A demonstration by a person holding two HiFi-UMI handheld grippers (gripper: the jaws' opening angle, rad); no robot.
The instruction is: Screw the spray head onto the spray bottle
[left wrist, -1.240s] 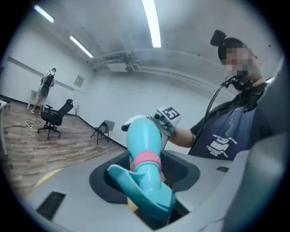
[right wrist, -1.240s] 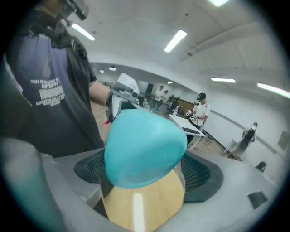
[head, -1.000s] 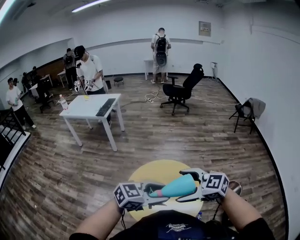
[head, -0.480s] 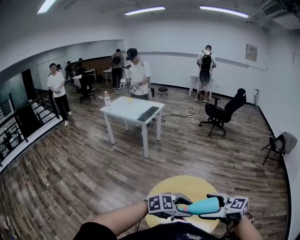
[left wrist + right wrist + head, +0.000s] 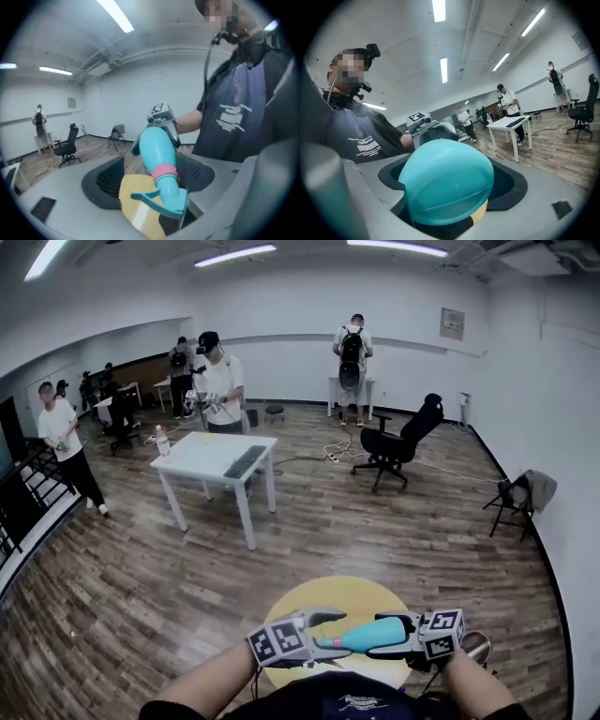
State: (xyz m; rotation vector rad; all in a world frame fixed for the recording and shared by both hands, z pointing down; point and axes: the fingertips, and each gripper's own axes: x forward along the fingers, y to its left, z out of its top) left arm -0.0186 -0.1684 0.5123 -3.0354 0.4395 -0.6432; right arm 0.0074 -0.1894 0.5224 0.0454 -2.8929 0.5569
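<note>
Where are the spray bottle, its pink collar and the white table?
spray bottle [image 5: 445, 180]: right gripper view, its rounded base.
pink collar [image 5: 165, 171]: left gripper view, the ring's front.
white table [image 5: 202, 457]: head view, bare tabletop.

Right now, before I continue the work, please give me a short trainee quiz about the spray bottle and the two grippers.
1. True or false: the spray head sits on the neck of the teal spray bottle.
2. The collar under the spray head is: A white, B pink, C black.
3. Which gripper holds the bottle's body?

Key: 1 true. 2 B. 3 the right gripper; its jaws have just been closing a little on the body, whose base fills the right gripper view.
</note>
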